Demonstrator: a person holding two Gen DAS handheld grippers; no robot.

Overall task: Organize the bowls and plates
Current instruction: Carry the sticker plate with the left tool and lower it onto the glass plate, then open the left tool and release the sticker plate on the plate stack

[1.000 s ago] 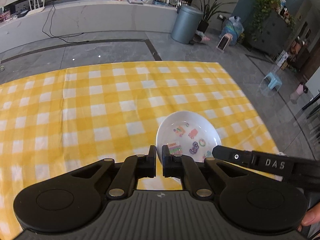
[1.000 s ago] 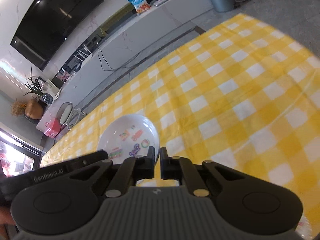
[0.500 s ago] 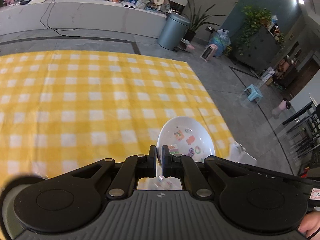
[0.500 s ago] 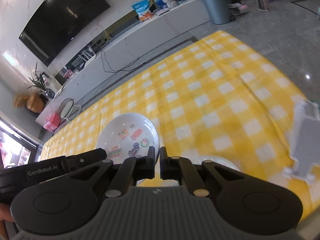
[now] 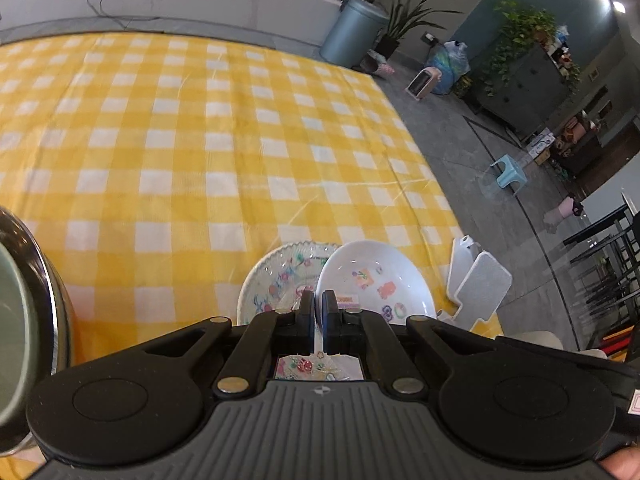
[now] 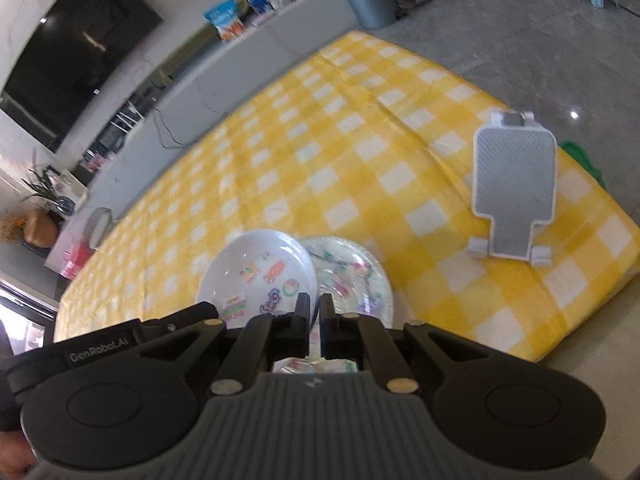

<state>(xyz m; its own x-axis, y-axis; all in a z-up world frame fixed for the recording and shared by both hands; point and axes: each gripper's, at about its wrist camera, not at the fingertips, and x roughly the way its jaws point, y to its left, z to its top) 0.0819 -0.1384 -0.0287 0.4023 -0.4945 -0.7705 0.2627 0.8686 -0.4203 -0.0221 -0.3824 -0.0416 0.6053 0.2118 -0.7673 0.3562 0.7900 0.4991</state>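
Yellow checked tablecloth underlies a patterned plate; above it the left gripper pinches a white bowl by its rim, likely rigid, slick and breakable, right gripper clenched, contents unclear.

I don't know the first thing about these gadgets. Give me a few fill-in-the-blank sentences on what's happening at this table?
1. The tablecloth is checked white and ____.
2. The left gripper is shut on the rim of a sticker-covered white ____.
3. The right gripper pinches the patterned plate, its fingers ____.

Missing words: yellow; bowl; shut.
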